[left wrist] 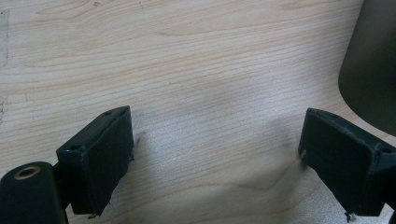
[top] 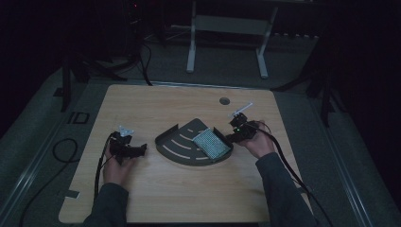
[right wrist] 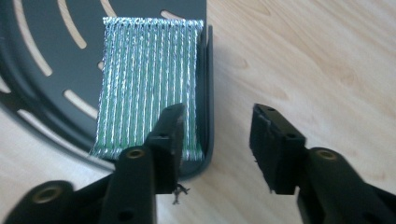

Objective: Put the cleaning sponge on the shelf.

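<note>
- High view: I see the silvery ribbed pad [top: 211,144] lying in the dark quarter-round tray [top: 177,144] mid-counter [top: 165,194], against the tray's right wall. My right claw [top: 230,137] sits just beside that wall; my left claw [top: 142,150] rests left of the tray.
- Left gripper view: my left claw [left wrist: 212,163] is spread over bare wood, nothing between its jaws.
- Right gripper view: my right claw [right wrist: 214,144] is spread and empty, straddling the tray wall [right wrist: 208,93]. Placement looks done; I judge only backing away remains.
</note>
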`<state>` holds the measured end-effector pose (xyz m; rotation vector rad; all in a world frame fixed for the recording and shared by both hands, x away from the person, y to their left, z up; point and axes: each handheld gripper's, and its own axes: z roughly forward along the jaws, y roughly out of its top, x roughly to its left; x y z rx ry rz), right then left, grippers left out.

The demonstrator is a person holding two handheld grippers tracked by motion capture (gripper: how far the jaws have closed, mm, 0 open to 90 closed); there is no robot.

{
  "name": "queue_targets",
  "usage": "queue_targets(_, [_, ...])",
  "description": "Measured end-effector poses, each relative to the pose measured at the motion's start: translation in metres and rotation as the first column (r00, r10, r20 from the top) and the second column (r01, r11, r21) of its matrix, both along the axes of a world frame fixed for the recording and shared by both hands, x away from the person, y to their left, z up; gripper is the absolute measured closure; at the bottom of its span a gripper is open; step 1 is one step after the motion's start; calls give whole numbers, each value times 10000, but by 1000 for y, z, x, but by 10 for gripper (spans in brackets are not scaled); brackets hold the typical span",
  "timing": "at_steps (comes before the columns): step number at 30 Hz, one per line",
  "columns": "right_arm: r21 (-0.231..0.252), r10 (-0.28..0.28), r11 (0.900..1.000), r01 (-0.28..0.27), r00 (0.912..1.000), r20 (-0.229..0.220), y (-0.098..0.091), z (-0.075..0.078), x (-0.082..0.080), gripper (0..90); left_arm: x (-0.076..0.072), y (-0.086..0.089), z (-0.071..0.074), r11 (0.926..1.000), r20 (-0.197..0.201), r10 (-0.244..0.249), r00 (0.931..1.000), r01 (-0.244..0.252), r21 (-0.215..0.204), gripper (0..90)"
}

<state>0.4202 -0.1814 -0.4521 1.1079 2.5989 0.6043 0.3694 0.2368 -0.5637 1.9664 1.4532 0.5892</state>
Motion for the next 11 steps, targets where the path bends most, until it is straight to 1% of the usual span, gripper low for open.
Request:
queue_targets(1, [217, -156, 9996, 156, 9999, 10, -9, 1, -5, 492, 0, 0, 0, 10000, -1, 0, 10000, 0, 1, 108])
queue_targets(2, [217, -156, 9996, 156, 9999, 10, -9, 1, -5, 492, 0, 0, 0, 10000, -1, 0, 10000, 0, 1, 108])
queue_targets(3, [298, -213, 9993, 212, 9998, 1, -13, 2, -6, 465, 0, 0, 0, 10000, -1, -4, 10000, 4, 4, 108])
queue_targets(4, [310, -475, 9984, 476, 9989, -21, -21, 2, -12, 395, 0, 0, 0, 10000, 10, 9, 10000, -9, -11, 108])
queue_targets(5, [310, -475, 9984, 476, 9989, -21, -21, 2, -12, 395, 0, 0, 0, 10000, 12, 11, 10000, -11, -12, 108])
queue_targets(6, [335, -630, 9975, 629, 9980, -2, -27, 1, -18, 357, 0, 0, 0, 10000, 8, 14, 10000, -14, -22, 108])
queue_targets(7, [356, -668, 9971, 668, 9978, 4, -29, 0, -21, 339, 0, 0, 0, 10000, 8, 16, 10000, -16, -24, 108])
queue_targets(8, [362, -753, 9965, 753, 9972, -14, -32, -1, -24, 326, 0, 0, 0, 10000, 8, 15, 10000, -15, -24, 108])
queue_targets(9, [362, -753, 9965, 753, 9972, -14, -32, -1, -24, 326, 0, 0, 0, 10000, 9, 16, 10000, -16, -23, 108])
queue_targets(10, [564, -986, 9936, 983, 9951, 34, -40, -6, -34, 287, 0, 0, 0, 10000, -2, 4, 10000, -4, -10, 108])
queue_targets(11, [564, -986, 9936, 983, 9951, 34, -40, -6, -34, 287, 0, 0, 0, 10000, -4, 2, 10000, -2, -8, 108])
